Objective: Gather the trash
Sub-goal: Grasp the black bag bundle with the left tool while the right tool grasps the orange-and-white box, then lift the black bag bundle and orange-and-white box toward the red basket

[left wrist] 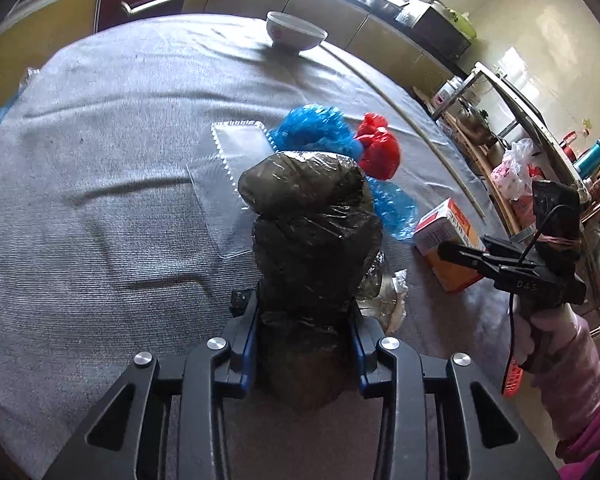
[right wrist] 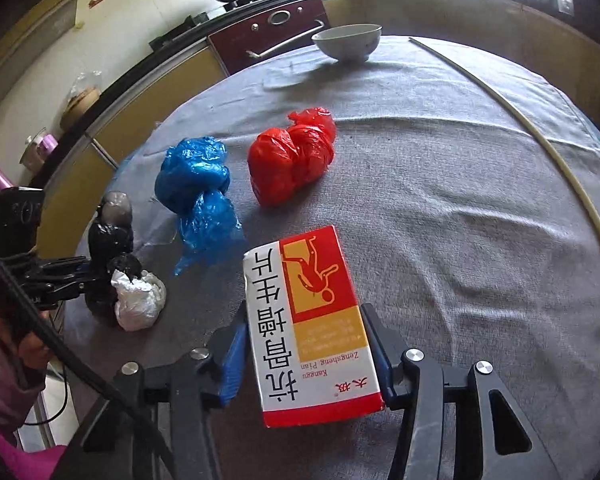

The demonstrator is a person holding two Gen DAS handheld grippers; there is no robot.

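Two items are in hand: the left hand-held gripper (left wrist: 306,344) is clamped on a black bag (left wrist: 312,248), the right hand-held gripper (right wrist: 306,344) has its jaws against a medicine box (right wrist: 308,328). Blue bag (right wrist: 196,176), red bag (right wrist: 292,156) and white wad (right wrist: 138,300) lie uncollected on the worktop (right wrist: 460,240); no bin visible.

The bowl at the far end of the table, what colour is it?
The bowl is white; the right wrist view shows it best.
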